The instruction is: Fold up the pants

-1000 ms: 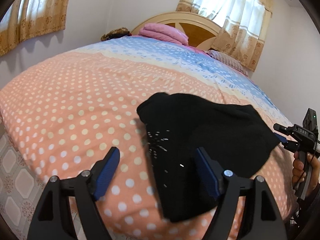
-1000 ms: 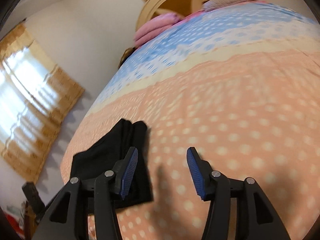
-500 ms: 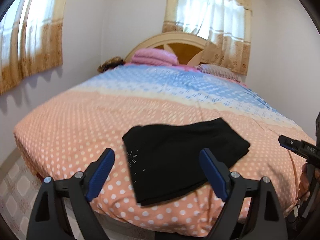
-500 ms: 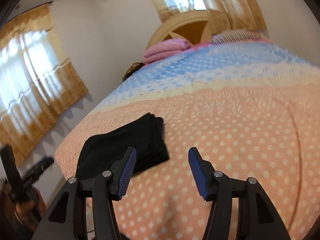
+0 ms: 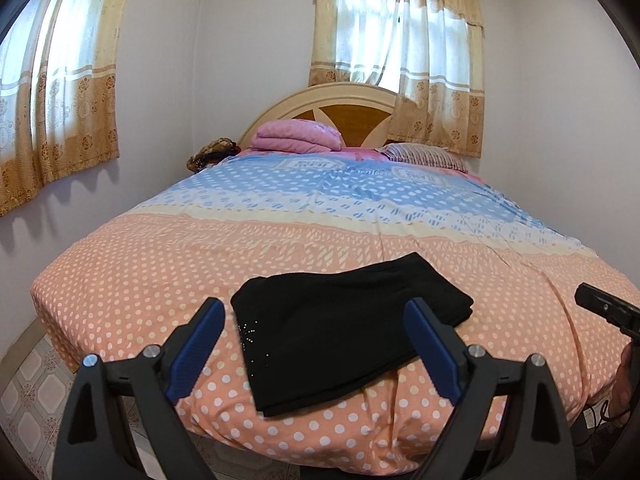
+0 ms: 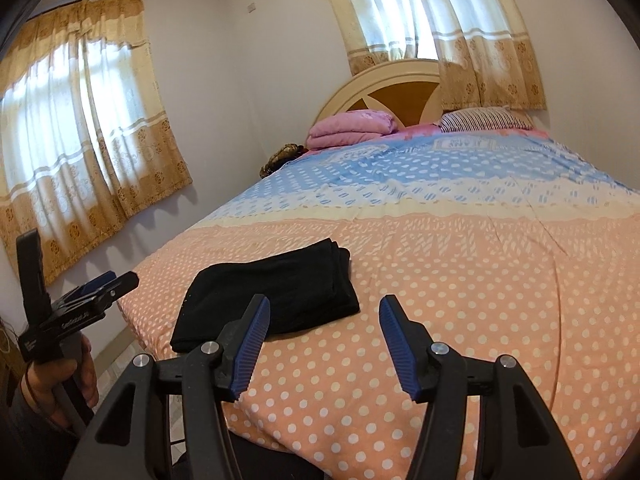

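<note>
Polka-dot bed [image 5: 140, 272] holds the folded pants [image 5: 344, 328] near its foot edge, long axis running ten to four. Left gripper [image 5: 316, 344], wide and empty, has them at twelve; right gripper [image 6: 324, 344], half-open and empty, at eleven.

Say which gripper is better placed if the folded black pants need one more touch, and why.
Left. The left gripper faces the black pants head-on, wide open and empty. The right gripper points at bare bedspread, pants off to its left.
</note>
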{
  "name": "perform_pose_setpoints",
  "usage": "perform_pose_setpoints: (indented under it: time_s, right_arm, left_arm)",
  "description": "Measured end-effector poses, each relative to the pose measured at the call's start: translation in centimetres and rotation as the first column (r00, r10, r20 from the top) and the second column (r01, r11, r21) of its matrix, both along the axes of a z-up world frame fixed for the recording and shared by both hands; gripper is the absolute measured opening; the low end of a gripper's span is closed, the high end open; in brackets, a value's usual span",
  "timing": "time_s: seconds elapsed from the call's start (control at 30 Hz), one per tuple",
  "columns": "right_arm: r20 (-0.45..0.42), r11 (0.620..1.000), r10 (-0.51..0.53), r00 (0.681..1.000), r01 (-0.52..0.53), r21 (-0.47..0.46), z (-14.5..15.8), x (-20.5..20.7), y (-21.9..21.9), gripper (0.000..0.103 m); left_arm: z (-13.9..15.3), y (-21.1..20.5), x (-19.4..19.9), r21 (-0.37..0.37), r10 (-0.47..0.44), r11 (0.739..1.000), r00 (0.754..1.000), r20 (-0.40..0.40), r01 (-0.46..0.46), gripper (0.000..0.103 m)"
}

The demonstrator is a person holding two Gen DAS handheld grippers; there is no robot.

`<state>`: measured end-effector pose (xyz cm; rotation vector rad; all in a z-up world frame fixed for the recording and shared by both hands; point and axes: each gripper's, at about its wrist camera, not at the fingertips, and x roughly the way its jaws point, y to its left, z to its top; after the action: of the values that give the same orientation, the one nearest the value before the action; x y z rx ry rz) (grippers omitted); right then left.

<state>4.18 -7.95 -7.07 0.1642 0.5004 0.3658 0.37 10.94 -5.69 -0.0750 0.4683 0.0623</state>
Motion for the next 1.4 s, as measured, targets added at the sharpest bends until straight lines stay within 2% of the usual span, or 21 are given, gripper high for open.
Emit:
perform_pose_setpoints:
  time_s: [0.17, 0.23, 0.4, 1.1, 1.4]
  right_arm:
    - [0.017, 1.0, 0.008, 1.0, -0.007, -0.02, 0.0, -0.9, 0.4, 0.059]
    - [0.024, 1.0, 0.009, 1.0, -0.008, -0.027, 0.1, -1.2, 0.5, 0.06]
    - [0.032, 0.999, 0.012, 0.999, -0.011, -0.03, 0.0, -1.4, 0.6, 0.065]
    - [0.04, 0.999, 0.013, 0.999, -0.011, -0.035, 0.1, -1.7, 0.8, 0.066]
    - [0.083, 0.999, 0.008, 0.997, -0.003, -0.052, 0.9, -2.4, 1.3, 0.066]
  left_arm:
    - [-0.2, -0.5, 0.0, 0.009, -0.003, 1.0, 1.0, -0.006, 0.003, 0.094]
    - [-0.3, -0.7, -0.1, 0.016, -0.003, 1.0, 1.0, -0.006, 0.003, 0.098]
    - [-0.3, -0.8, -0.1, 0.015, -0.003, 1.0, 1.0, -0.009, 0.003, 0.099]
    - [-0.4, -0.6, 0.2, 0.022, 0.002, 1.0, 1.0, -0.028, -0.001, 0.103]
    - [0.0, -0.6, 0.2, 0.039, 0.012, 0.999, 1.0, -0.015, -0.012, 0.103]
